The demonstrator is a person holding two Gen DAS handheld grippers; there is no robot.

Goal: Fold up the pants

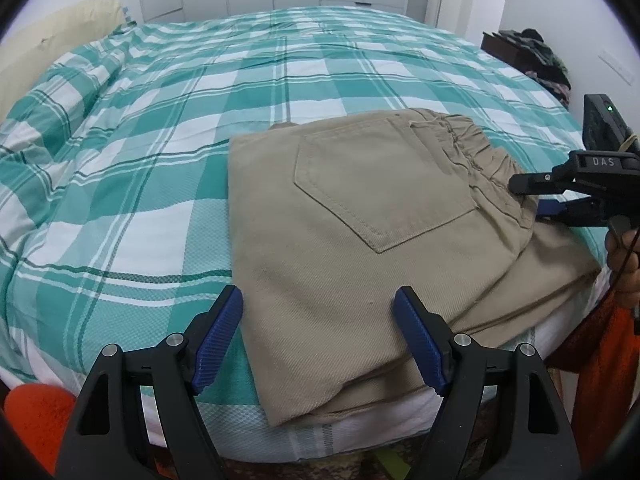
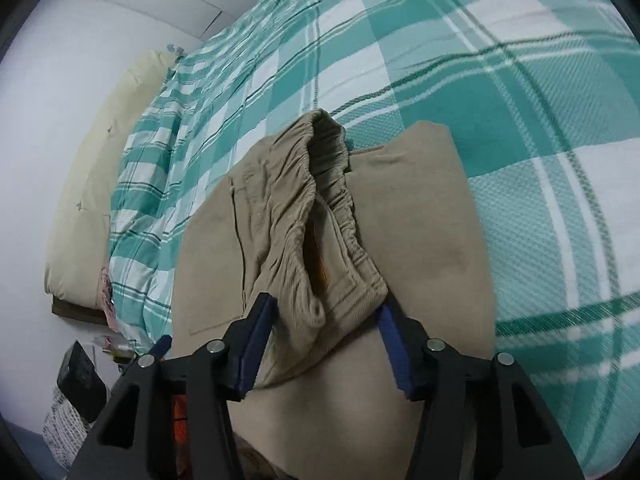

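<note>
Folded beige pants lie near the front edge of the bed, back pocket up, with the elastic waistband at the right. My left gripper is open above the near fold; its right finger is over the cloth and its left finger over the bedcover. In the right wrist view the bunched waistband runs between the blue pads of my right gripper, which stands open around its near end without pinching it. From the left wrist view the right gripper comes in from the right edge.
A teal and white checked cover spreads over the whole bed. A cream pillow lies at the far left. Dark clothes are piled on furniture at the back right. A person's hand and orange sleeve are at the right.
</note>
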